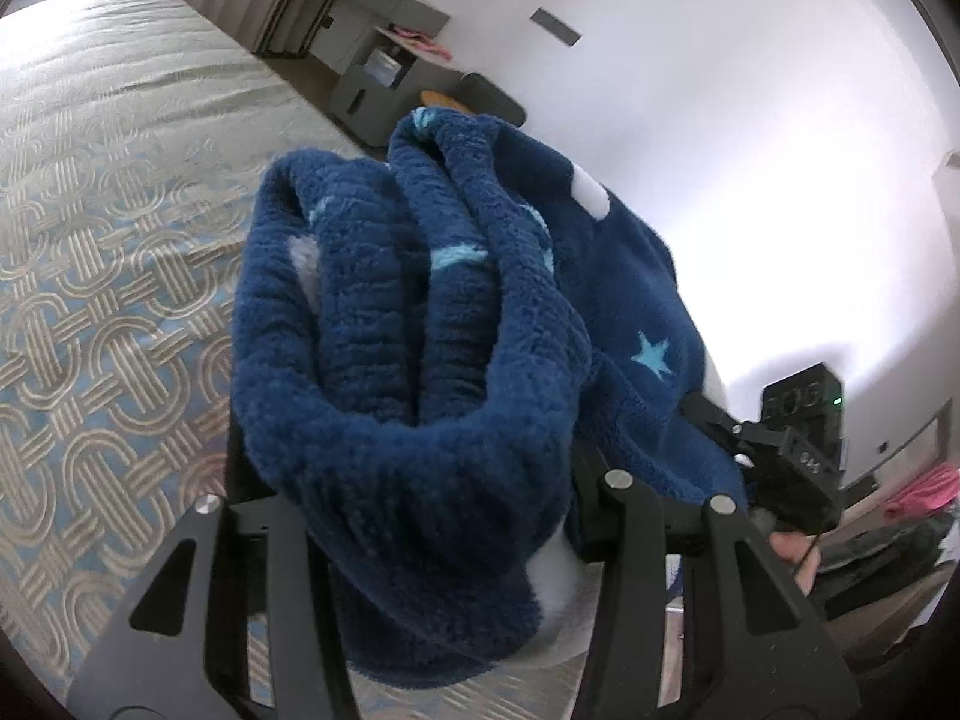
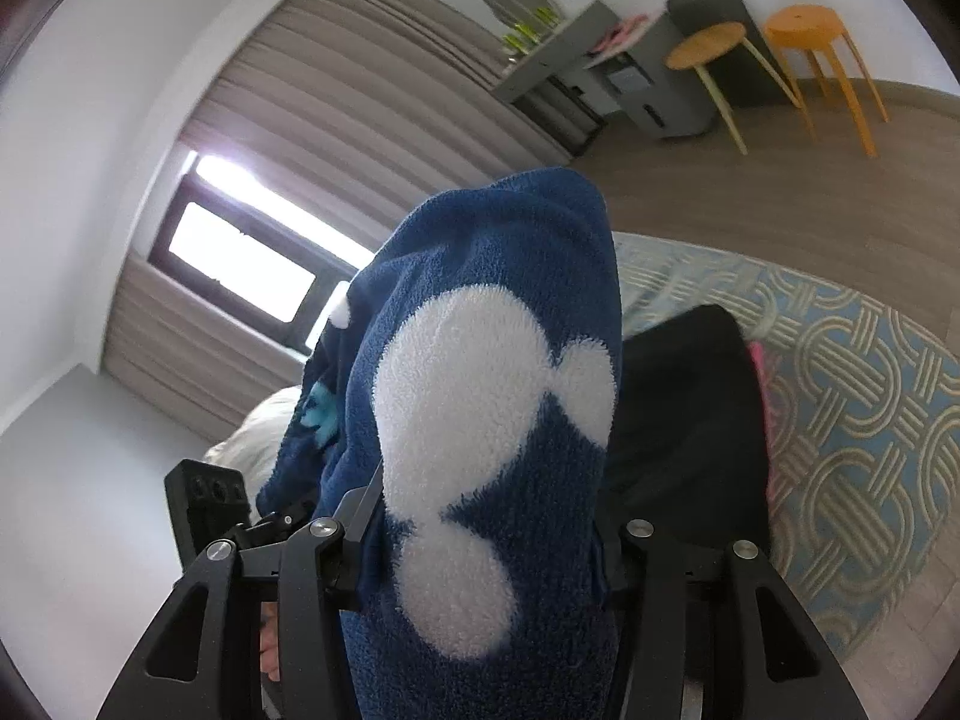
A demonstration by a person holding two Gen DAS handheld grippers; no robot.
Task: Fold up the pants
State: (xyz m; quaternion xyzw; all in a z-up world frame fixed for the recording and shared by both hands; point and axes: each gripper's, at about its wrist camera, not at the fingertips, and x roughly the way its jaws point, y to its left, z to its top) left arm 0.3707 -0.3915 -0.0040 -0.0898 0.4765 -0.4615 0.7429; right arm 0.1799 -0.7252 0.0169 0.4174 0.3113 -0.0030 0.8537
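Two grippers each hold a bunch of the same fleece pants [image 1: 414,324], which fill the middle of both wrist views and hide most of the fingers. The left gripper [image 1: 420,516] is clamped on thick navy folds with ribbed cuffs, pale blue stripes and a star; the right gripper [image 2: 480,546] is clamped on a navy fold bearing large white blobs. Lifted between the two, the pants hang above the bed [image 1: 108,252], whose quilted cover carries an interlaced loop pattern in tan on pale blue. A black garment [image 2: 684,420] lies on the cover just behind the held cloth, with a pink edge beside it. Farther off stand a grey desk [image 2: 576,54], a round wooden stool [image 2: 708,48] and an orange plastic stool [image 2: 804,18] on a wood floor. Pleated taupe curtains [image 2: 336,120] frame a bright window [image 2: 240,252]; the walls are plain white.
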